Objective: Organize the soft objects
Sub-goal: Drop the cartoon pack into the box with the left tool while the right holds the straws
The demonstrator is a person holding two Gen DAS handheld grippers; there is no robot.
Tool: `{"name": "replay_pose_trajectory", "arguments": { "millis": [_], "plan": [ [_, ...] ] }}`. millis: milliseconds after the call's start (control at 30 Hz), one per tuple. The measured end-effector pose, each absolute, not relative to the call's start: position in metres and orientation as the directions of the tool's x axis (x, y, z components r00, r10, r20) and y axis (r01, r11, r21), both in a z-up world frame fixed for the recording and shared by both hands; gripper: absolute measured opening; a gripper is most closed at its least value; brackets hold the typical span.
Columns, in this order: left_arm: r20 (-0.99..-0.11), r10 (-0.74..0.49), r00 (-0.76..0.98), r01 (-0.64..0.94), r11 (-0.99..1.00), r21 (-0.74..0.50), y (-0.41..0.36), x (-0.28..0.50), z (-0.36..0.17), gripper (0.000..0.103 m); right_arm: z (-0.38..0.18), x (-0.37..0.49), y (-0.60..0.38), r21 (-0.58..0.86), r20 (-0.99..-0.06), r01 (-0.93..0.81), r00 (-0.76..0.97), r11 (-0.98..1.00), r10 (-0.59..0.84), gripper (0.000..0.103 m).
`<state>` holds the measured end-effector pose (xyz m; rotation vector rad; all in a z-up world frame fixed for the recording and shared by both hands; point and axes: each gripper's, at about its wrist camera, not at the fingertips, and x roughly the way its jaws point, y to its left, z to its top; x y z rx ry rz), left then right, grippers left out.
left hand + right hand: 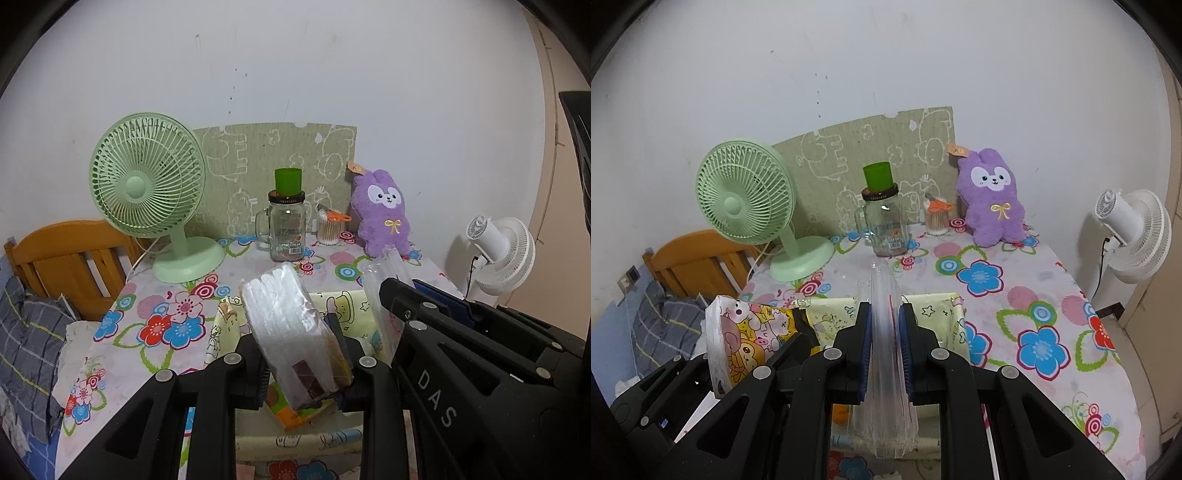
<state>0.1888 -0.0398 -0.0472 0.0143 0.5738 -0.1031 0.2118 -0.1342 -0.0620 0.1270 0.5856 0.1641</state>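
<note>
My left gripper [299, 354] is shut on a tissue pack [291, 332] with a cartoon print, held above a pale yellow fabric box [351, 306]. The same pack [746, 339] shows at the left in the right wrist view. My right gripper [885, 339] is shut on a clear plastic tissue pack [885, 350], held upright over the yellow box [945, 310]. That pack [384, 291] and the right gripper [406, 306] show at the right in the left wrist view. A purple plush rabbit [384, 214] sits at the table's back right, against the wall.
A green desk fan [147, 184] stands at the back left. A glass mug jar [286, 229] with a green cup on top and a cotton swab jar [328, 229] stand mid-back. A white fan [1134, 229] is off the table's right; a wooden chair [70, 258] at left.
</note>
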Motion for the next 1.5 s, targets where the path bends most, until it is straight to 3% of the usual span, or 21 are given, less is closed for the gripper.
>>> {"name": "replay_pose_trajectory", "arguments": {
  "millis": [500,767,933,1333,1500],
  "plan": [
    [-0.631,-0.07,0.773,0.068,0.997,-0.028,-0.031,0.23,-0.082,0.029,-0.096,0.258,-0.124,0.16,-0.617,-0.125,0.762,0.979,0.198,0.018],
    [-0.671,-0.056,0.739,0.057,0.998,-0.021,-0.026,0.238,-0.092,0.042,-0.109,0.268,-0.119,0.177,-0.639,-0.142,0.736,0.974,0.223,0.018],
    [-0.666,-0.047,0.744,0.057,0.998,-0.007,-0.024,0.235,-0.092,0.065,-0.111,0.268,-0.114,0.179,-0.635,-0.159,0.735,0.971,0.237,0.017],
    [-0.666,-0.03,0.745,0.04,0.999,-0.001,-0.019,0.235,-0.093,0.075,-0.113,0.271,-0.107,0.182,-0.636,-0.188,0.726,0.965,0.261,0.018],
    [-0.659,-0.04,0.751,0.048,0.999,-0.006,-0.019,0.232,-0.091,0.076,-0.11,0.268,-0.105,0.165,-0.639,-0.195,0.726,0.967,0.255,0.029]
  ]
}}
